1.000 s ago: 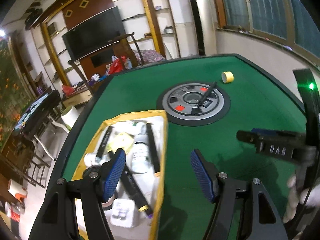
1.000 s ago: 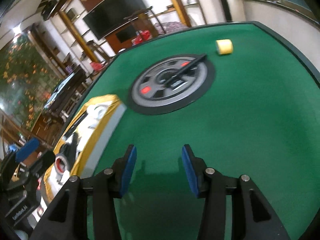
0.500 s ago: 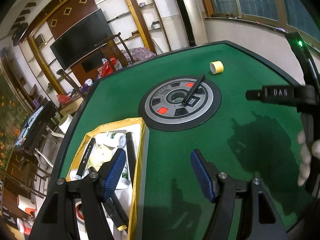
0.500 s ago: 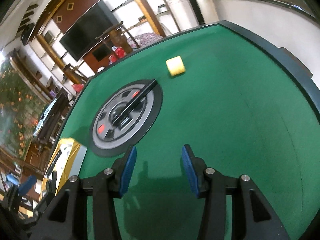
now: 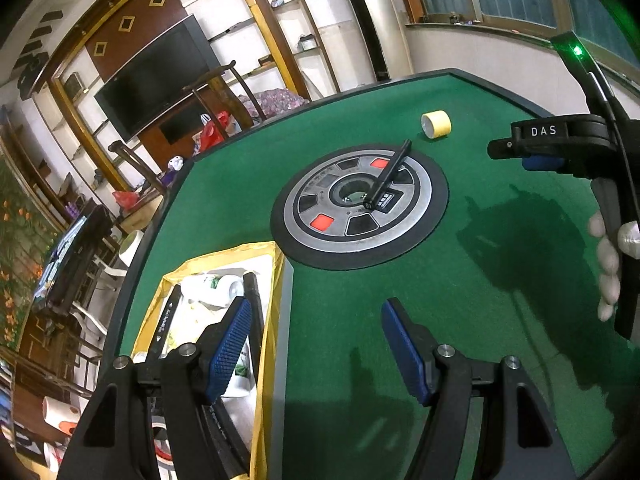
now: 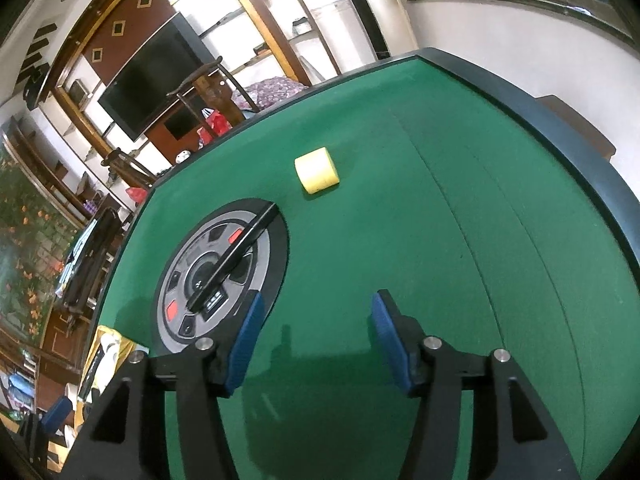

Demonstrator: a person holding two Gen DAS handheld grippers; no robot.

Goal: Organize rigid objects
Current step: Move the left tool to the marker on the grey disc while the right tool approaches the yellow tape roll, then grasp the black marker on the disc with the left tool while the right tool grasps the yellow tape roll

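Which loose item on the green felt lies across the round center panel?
The black pen; the yellow tape roll sits on bare felt beyond it.

**Count of things on the green table**

Landmark: one round grey-and-black panel (image 5: pixel 358 210) set in the middle of the table (image 5: pixel 500 280); on its ring, two red buttons (image 5: pixel 322 222); black buttons on the same ring, at least four, remainder unclear.

One black pen (image 5: pixel 387 173) lying across the panel, tip near its hub; one yellow tape roll (image 5: pixel 436 124) on the felt just beyond the panel's far edge.

One yellow-rimmed box (image 5: pixel 276 320) near the panel's near-left side; contents jumbled, at least two black stick-like items and one white bottle, full count not possible.

Two grippers, left gripper (image 5: pixel 316 338) and right gripper (image 6: pixel 316 340); two blue pads on each, four altogether.
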